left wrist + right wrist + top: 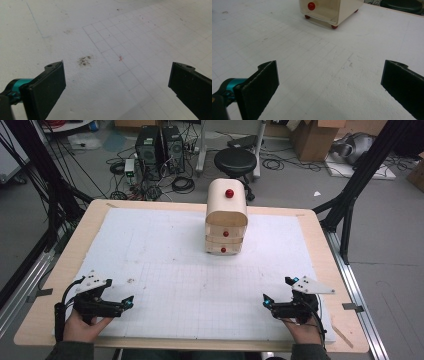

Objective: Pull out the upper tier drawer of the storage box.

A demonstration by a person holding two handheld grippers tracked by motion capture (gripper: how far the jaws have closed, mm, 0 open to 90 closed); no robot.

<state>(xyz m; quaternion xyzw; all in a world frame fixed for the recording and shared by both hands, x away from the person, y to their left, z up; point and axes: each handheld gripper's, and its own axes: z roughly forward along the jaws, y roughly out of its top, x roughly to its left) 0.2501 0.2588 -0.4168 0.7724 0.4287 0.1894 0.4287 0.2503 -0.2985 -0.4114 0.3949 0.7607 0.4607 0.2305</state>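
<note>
At the near edge of the desk (60, 270), the left claw (131, 300) and the right claw (265, 301) rest on the white gridded mat (165, 255) — both spread wide, pinching nothing. Well apart from them, toward the far side, stands a small wooden drawer chest (226, 217) with red knobs.

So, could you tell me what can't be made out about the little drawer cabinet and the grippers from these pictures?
- Drawer cabinet: contents hidden behind shut drawer fronts in the high view.
- Same cabinet: upper part cut off by the top edge of the right gripper view.
- Left gripper and right gripper: pad faces too small in the high view.
</note>
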